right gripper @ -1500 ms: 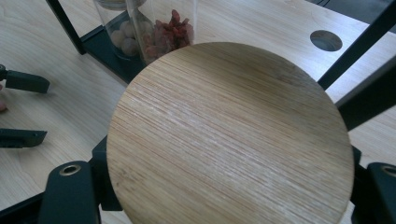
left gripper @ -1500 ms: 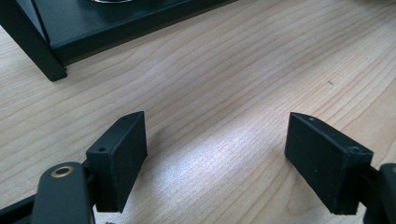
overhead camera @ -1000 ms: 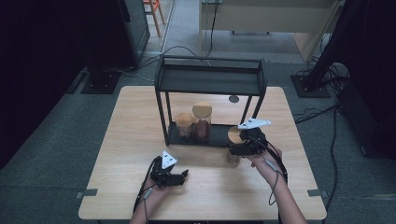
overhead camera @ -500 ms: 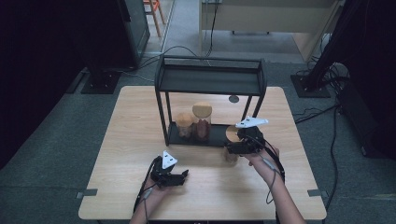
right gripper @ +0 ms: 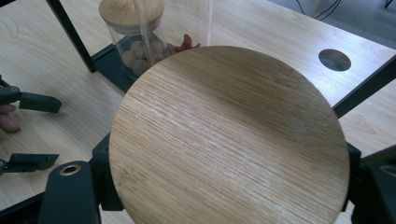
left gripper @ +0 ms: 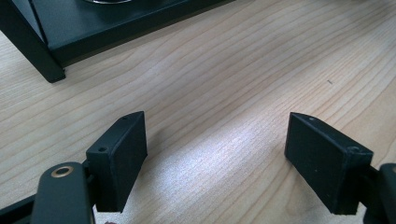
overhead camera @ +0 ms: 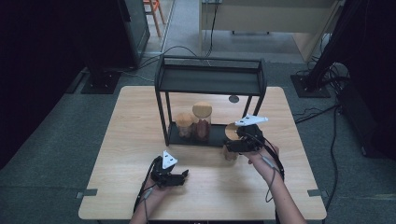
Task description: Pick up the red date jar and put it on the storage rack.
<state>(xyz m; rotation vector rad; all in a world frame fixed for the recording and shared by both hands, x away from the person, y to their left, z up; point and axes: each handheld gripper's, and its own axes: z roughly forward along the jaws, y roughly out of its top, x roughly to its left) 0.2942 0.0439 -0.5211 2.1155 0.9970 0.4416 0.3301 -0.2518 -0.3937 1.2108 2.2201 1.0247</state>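
Pale wood tabletop [overhead camera: 126,140] lies bare across its left half and along the near edge, with dark floor all around it. Near the front edge, left of centre, the left gripper [overhead camera: 180,177] rests low with its 2 jaws spread wide and only wood grain between them. Behind it stands a black 2-level rack [overhead camera: 210,81], its thin legs fencing the lower shelf. On that shelf sit 2 lidded jars: a short jar [overhead camera: 184,125] holding round brown pieces, and just beside it a taller jar [overhead camera: 202,120] with reddish contents. Right of them, at the rack's front right corner, the right gripper [overhead camera: 229,148] is clamped on a third jar [overhead camera: 229,150] with a round wooden lid [right gripper: 229,140]. Farther back, a small round hole [overhead camera: 234,99] marks the tabletop.
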